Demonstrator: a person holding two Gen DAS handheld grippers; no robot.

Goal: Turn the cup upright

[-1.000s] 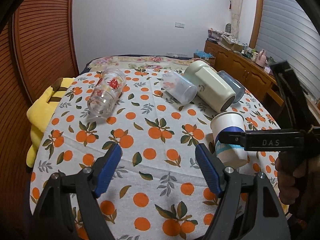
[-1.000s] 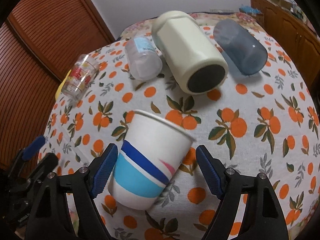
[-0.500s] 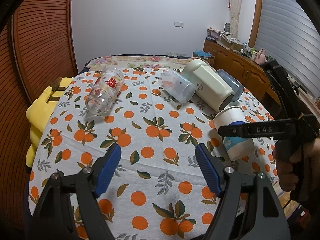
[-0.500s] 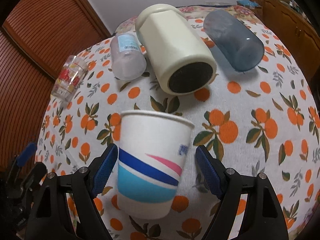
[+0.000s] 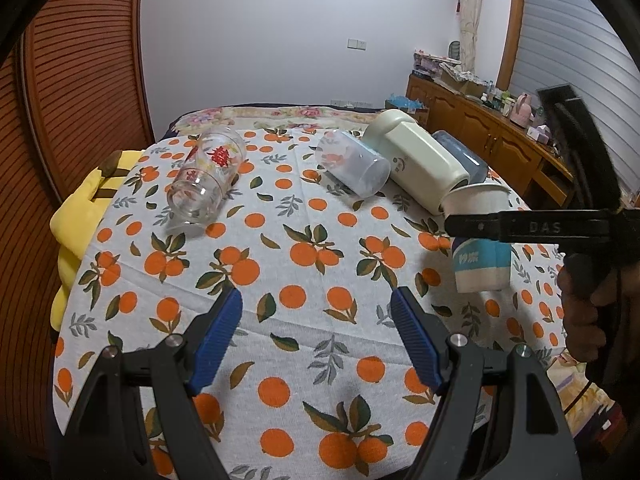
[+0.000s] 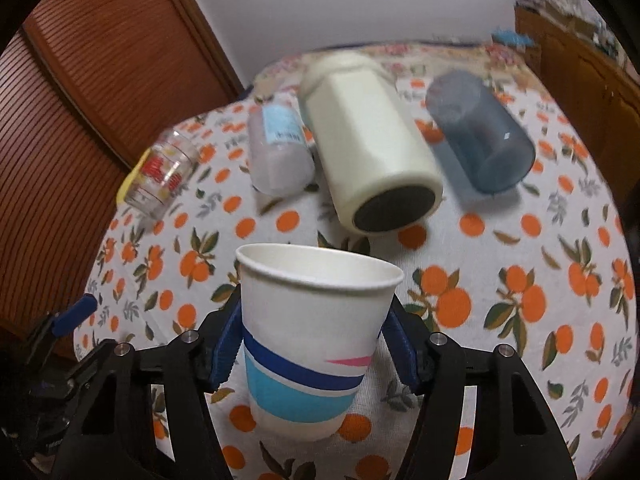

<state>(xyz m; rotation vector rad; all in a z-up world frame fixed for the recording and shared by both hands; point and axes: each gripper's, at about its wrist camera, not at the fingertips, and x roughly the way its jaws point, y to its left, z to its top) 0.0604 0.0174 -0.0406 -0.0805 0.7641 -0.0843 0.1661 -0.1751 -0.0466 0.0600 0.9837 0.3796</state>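
Observation:
A white paper cup [image 6: 310,340] with blue bands and a pink streak stands upright, mouth up, between the blue pads of my right gripper [image 6: 312,344]. The pads press on both its sides. In the left wrist view the cup [image 5: 480,240] is at the right, held a little above the orange-print tablecloth [image 5: 280,280], with the right gripper's black finger [image 5: 520,226] across it. My left gripper [image 5: 316,340] is open and empty over the near part of the table.
Several cups lie on their sides at the back: a printed glass [image 5: 206,176], a clear plastic cup [image 5: 352,168], a cream mug [image 5: 416,164] and a blue-grey tumbler [image 6: 480,140]. A yellow plush [image 5: 80,220] lies at the left edge. A wooden sideboard [image 5: 500,140] stands on the right.
My right gripper has closed on the paper cup, which went from tilted to upright and rose off the cloth. My left gripper has drawn back a little and stays open.

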